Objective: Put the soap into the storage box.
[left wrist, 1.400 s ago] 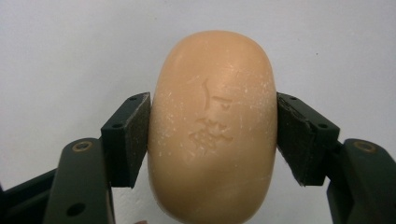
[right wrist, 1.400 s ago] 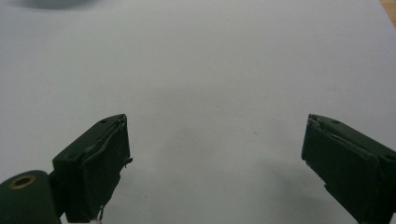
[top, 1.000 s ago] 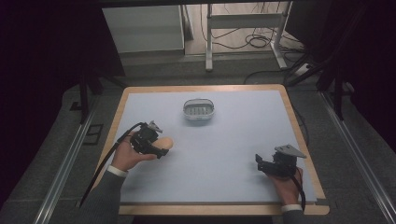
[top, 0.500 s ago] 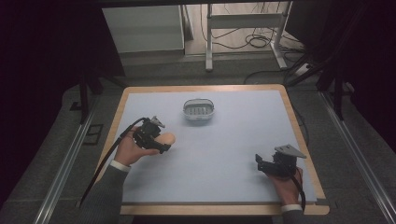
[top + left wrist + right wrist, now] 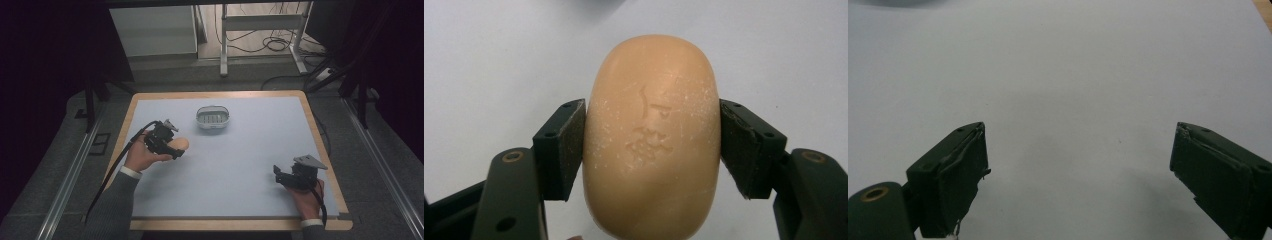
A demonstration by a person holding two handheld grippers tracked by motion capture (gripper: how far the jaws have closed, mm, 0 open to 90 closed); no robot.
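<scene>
Left gripper: jaws clamped on the long sides of an oval tan soap, stamped face toward the camera. In the high view the soap sits at the table's left side, near a ribbed white dish beyond it; whether it is lifted cannot be told. Judged step: carrying the soap, probably to the dish. Next move calls for aligning the bar over the dish and releasing gently. Right gripper: jaws wide apart, empty, low at the right.
</scene>
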